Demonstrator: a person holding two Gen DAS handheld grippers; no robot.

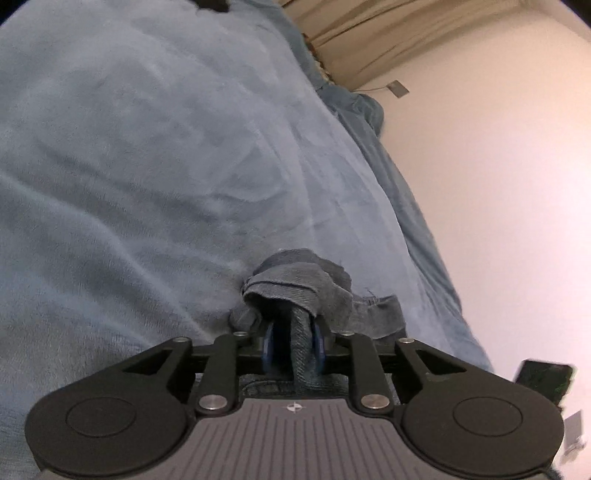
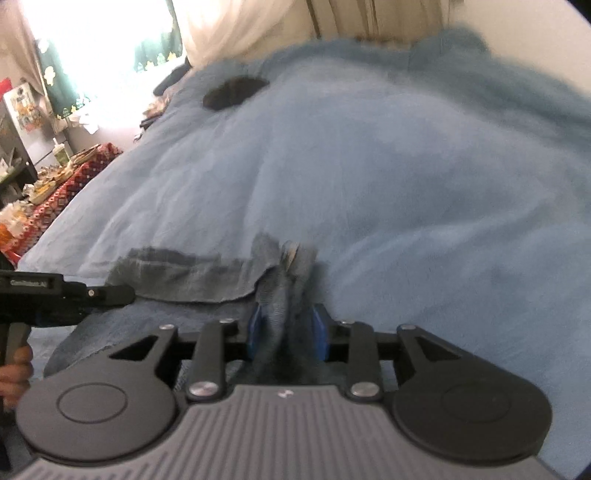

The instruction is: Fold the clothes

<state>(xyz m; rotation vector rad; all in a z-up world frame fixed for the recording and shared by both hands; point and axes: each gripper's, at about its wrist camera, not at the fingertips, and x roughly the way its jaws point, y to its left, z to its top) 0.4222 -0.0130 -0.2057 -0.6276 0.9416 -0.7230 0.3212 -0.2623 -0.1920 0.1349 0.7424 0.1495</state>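
Observation:
A grey-blue denim garment (image 1: 299,288) with frayed edges is bunched between the blue fingers of my left gripper (image 1: 294,349), which is shut on it above a light blue fleece blanket (image 1: 147,166). In the right wrist view my right gripper (image 2: 288,328) is shut on another bunch of the same denim garment (image 2: 192,273), whose frayed edge stretches left toward the left gripper body (image 2: 62,299). The garment's lower part hangs hidden below both grippers.
The blue blanket (image 2: 369,166) covers a bed. A dark item (image 2: 232,90) lies on its far part. A cluttered table with a red patterned cloth (image 2: 66,184) stands left of the bed. A pale wall (image 1: 498,184) and beige curtains (image 1: 369,33) lie beyond.

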